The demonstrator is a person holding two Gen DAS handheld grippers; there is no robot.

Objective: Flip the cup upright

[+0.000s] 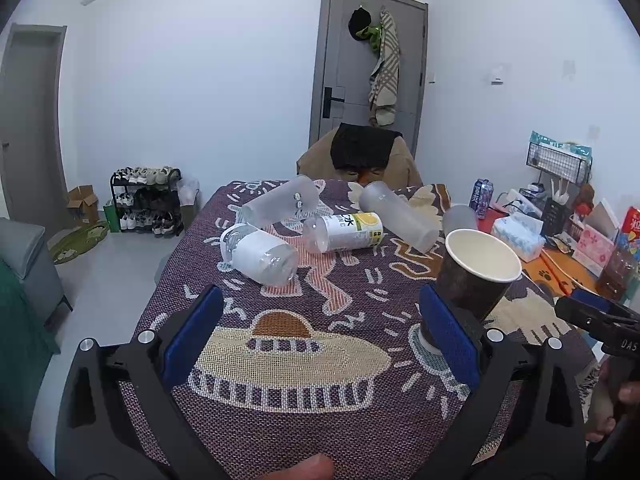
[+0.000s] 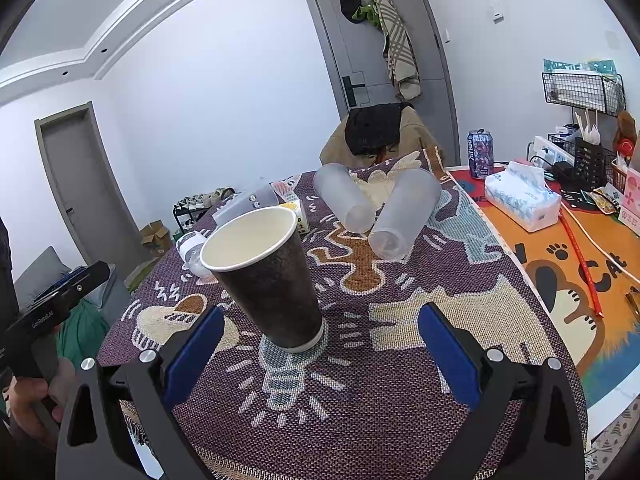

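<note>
A dark paper cup (image 2: 268, 276) with a white inside stands upright, mouth up, on the patterned tablecloth (image 2: 400, 400). My right gripper (image 2: 320, 348) is open and empty, its blue pads apart, with the cup just ahead between them and untouched. In the left wrist view the cup (image 1: 476, 276) stands just behind my right blue pad (image 1: 448, 336). My left gripper (image 1: 320, 332) is open and empty over the cloth (image 1: 288, 420).
Frosted plastic cups (image 2: 348, 200) and clear bottles (image 1: 260, 256) lie on their sides at the far end of the table. A tissue pack (image 2: 524, 200), a drinks can (image 2: 480, 154), and wire racks (image 2: 580, 88) sit on the orange mat at right. A draped chair (image 1: 360, 156) stands behind the table.
</note>
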